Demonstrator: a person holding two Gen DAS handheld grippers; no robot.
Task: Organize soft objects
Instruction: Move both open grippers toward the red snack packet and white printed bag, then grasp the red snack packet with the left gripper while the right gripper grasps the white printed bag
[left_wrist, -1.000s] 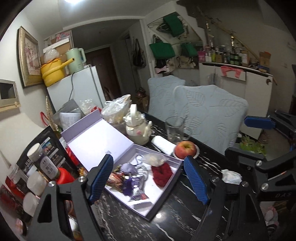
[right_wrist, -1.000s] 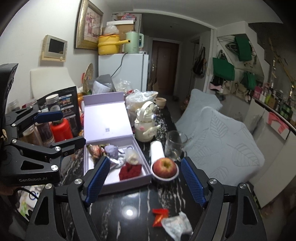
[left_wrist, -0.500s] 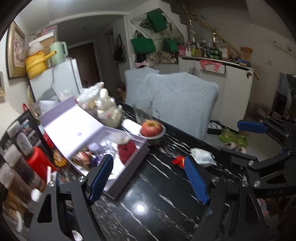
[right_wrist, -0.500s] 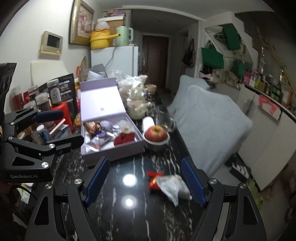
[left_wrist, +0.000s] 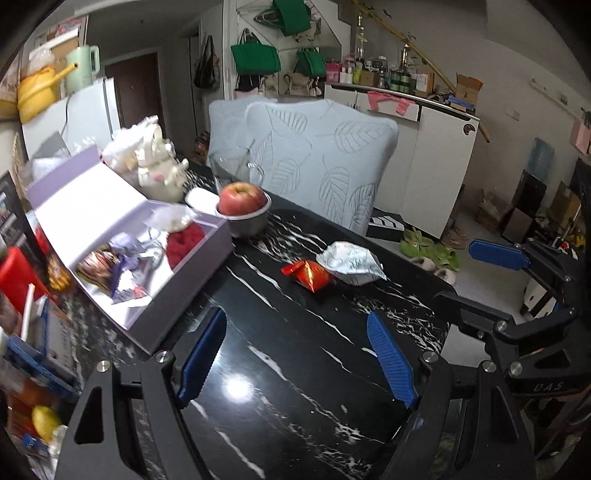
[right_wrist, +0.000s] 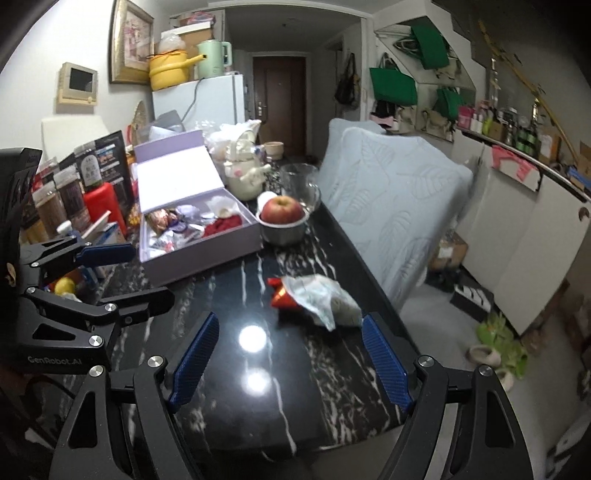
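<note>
An open lilac box (left_wrist: 173, 284) (right_wrist: 207, 254) sits on the black marble table (left_wrist: 280, 369) (right_wrist: 258, 369); it holds a red fluffy piece (left_wrist: 184, 240) (right_wrist: 223, 225), purple wrappers and other small soft items. A red packet (left_wrist: 308, 275) (right_wrist: 280, 297) and a white crumpled pouch (left_wrist: 351, 262) (right_wrist: 325, 301) lie on the table near its right edge. My left gripper (left_wrist: 295, 365) is open and empty, above the table in front of the box. My right gripper (right_wrist: 290, 363) is open and empty, just short of the pouch.
An apple in a metal bowl (left_wrist: 243, 210) (right_wrist: 282, 218), a glass jug (right_wrist: 301, 184) and a white teapot (left_wrist: 159, 173) stand behind the box. Bottles and a red jar (right_wrist: 105, 203) crowd the table's left. A chair with a leaf-print cover (left_wrist: 321, 166) stands at the right.
Both grippers have pulled back from the box toward the table's near end; the red packet and white pouch have come into full view. Both stay open and empty.
</note>
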